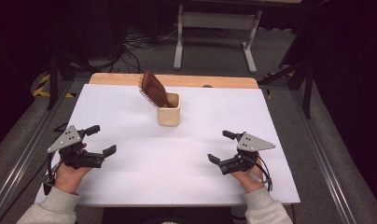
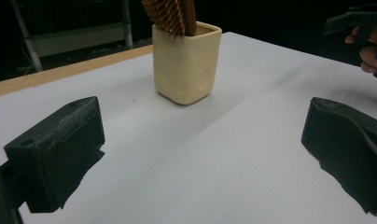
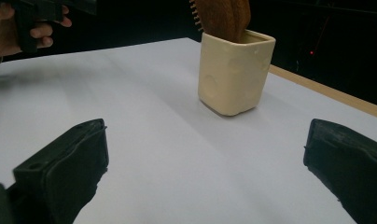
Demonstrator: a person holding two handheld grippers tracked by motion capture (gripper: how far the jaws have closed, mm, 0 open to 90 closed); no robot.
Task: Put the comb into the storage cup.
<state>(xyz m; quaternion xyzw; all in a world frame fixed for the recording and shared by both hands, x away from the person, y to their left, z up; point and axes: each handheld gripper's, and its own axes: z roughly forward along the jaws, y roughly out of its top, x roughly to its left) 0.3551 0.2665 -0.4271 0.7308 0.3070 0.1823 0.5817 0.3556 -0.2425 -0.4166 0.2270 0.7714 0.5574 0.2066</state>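
- High view: cream cup [image 1: 169, 115] upright on white table [image 1: 144, 177], centre-far zone, near wooden back edge [image 1: 224, 81] but not touching it.
- Brown hairbrush [image 1: 155, 89] stuck in cup, handle down, head leaning up-left over rim, bristles facing left.
- Left gripper [image 1: 100, 139] low at near-left, close to table's left edge; jaws apart, nothing btwn them.
- Right gripper [image 1: 221, 146] low at near-right; jaws apart, nothing held. Some bare table btwn it and right edge.
- Wide bare sheet btwn both grippers and cup; both well apart from it.
- Left gripper view: black jaws spread wide at frame's sides, gripper [image 2: 200, 154] over bare table; cup [image 2: 185, 63] ahead, centre-left, brush head [image 2: 170, 14] cut by top of frame. Other hand [image 2: 371, 46] far right.
- Right gripper view: jaws likewise spread, gripper [image 3: 203, 163] over bare table; cup [image 3: 234, 72] ahead, right of centre, near wooden edge [image 3: 326, 91]; brush [image 3: 224, 16] rising out of it. Other hand [image 3: 18, 30] top-left.
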